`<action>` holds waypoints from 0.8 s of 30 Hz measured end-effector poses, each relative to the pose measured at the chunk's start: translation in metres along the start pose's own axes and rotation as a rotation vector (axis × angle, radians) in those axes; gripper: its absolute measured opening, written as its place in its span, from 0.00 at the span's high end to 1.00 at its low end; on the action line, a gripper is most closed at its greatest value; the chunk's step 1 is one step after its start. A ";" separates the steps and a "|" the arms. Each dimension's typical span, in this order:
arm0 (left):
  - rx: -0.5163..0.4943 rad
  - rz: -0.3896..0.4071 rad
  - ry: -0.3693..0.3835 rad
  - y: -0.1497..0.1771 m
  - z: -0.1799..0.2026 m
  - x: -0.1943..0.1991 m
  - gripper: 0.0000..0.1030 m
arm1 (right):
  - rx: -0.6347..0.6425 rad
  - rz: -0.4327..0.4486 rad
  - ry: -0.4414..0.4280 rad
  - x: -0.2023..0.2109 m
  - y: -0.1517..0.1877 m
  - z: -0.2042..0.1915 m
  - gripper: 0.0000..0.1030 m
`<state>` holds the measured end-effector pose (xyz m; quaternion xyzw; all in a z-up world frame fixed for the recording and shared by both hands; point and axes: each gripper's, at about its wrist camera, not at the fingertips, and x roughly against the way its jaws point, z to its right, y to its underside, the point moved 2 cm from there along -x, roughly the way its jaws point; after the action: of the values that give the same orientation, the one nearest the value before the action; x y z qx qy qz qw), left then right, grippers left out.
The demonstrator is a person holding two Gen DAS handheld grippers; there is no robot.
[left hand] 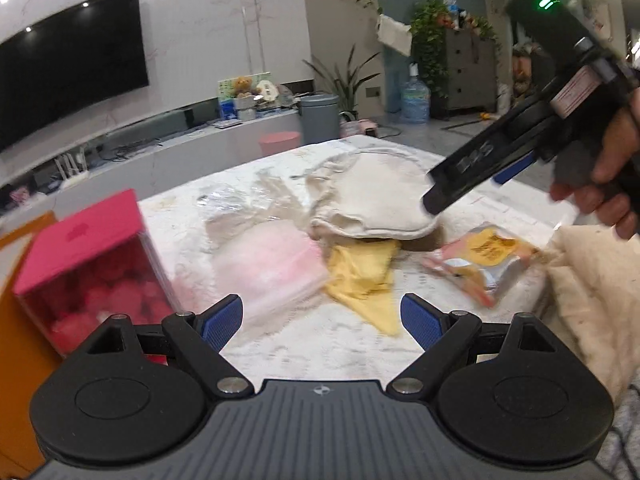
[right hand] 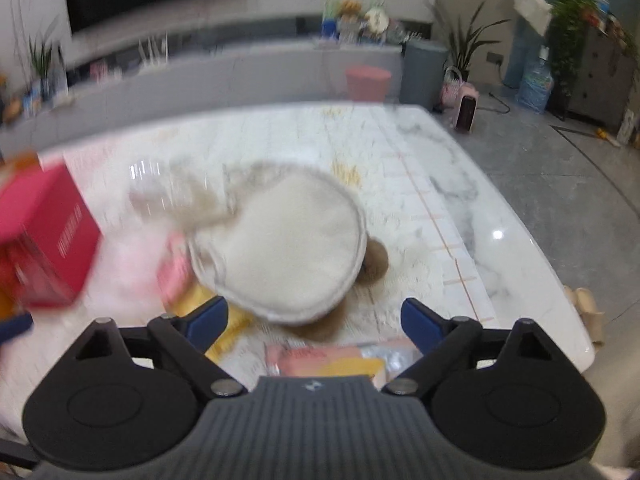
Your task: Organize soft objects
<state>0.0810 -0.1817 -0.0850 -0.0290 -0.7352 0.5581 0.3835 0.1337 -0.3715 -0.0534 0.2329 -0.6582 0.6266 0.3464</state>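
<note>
Above the round cream pouch [right hand: 288, 248] the right gripper [right hand: 316, 316] hangs, fingers spread; the left gripper [left hand: 322, 320], nearer, is spread too.

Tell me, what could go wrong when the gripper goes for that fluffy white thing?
The right gripper, open, hovers over the fluffy white pouch. The pouch lies on a yellow cloth and something brown, so a grab might drag those along too. The snack packet sits just beside and could get knocked. The red box sits near the table's edge, so a wide sweep might tip it.
</note>
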 end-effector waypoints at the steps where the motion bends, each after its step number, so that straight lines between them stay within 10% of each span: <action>1: 0.009 -0.002 0.018 0.002 0.001 0.001 0.00 | 0.007 -0.020 0.009 -0.003 0.003 -0.002 0.08; 7: 0.031 -0.018 0.042 0.011 0.004 0.005 0.00 | 0.006 -0.227 0.236 -0.039 0.021 0.013 0.05; 16: 0.014 -0.020 0.041 0.015 0.005 0.018 0.00 | -0.162 -0.299 0.080 -0.064 0.018 0.021 0.02; 24: 0.046 -0.021 0.005 0.017 -0.002 0.025 0.00 | 0.021 -0.314 0.132 -0.070 0.024 -0.007 0.02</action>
<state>0.0578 -0.1623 -0.0856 -0.0139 -0.7215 0.5709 0.3915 0.1625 -0.3704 -0.1220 0.2949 -0.5829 0.5857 0.4798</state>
